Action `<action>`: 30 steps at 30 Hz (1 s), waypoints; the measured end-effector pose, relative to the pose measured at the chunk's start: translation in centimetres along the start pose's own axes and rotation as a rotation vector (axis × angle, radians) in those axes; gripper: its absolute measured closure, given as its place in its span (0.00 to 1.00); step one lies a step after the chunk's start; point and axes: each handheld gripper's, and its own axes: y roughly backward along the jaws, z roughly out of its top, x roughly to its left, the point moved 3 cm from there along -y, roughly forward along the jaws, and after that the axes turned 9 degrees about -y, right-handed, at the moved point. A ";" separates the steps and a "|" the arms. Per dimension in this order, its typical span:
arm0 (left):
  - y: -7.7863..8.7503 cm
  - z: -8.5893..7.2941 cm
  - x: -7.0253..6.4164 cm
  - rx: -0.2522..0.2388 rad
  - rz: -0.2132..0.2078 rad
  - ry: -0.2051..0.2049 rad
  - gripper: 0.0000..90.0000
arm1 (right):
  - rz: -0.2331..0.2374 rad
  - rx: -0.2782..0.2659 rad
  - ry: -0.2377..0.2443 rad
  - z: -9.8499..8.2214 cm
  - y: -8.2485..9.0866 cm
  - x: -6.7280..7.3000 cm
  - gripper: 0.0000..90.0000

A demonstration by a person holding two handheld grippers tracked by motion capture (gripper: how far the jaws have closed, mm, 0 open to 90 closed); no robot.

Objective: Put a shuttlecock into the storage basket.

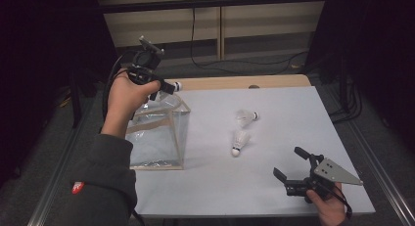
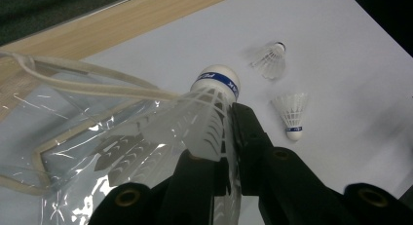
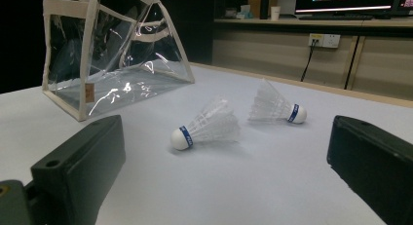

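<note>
On the white tabletop (image 1: 274, 187), items as follows.

1. Clear bag (image 1: 159, 138): transparent plastic with beige fabric trim and handles, standing at the left side of the tabletop, mouth upward. In the right gripper view it stands at the far left (image 3: 117, 54), well apart from the loose shuttlecocks.

2. Held shuttlecock (image 2: 204, 122): white feathers, white cork with a blue band. Clamped by its feather skirt between the jaws of the left gripper (image 1: 169, 86), cork pointing away from the hand. It hangs above the bag's upper far corner, over the handles, not yet inside.

3. Near shuttlecock (image 1: 239, 142): lying on its side about mid-tabletop, cork toward the person. Seen also in the right gripper view (image 3: 207, 125) and the left gripper view (image 2: 292, 113).

4. Far shuttlecock (image 1: 246, 117): lying on its side just behind the near one, cork toward the right, not touching it.

5. Left gripper: raised in the person's left hand (image 1: 125, 96) at the tabletop's far left corner, jaws closed on item 2.

6. Right gripper (image 1: 292, 166): held low at the front right of the tabletop by the right hand (image 1: 329, 206), jaws spread wide with nothing between them, aimed toward the two loose shuttlecocks but well short of them.
</note>
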 end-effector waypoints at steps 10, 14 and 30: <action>0.1 -0.1 0.8 0.000 0.016 0.016 0.96 | -0.001 0.001 -0.001 0.0 0.0 0.0 0.00; 0.1 -0.1 1.0 0.003 0.024 0.022 0.96 | -0.001 0.001 -0.004 0.0 0.0 -0.1 0.00; 0.4 -0.4 1.8 -0.003 0.038 0.039 0.96 | 0.000 0.003 -0.003 0.0 0.0 0.0 0.00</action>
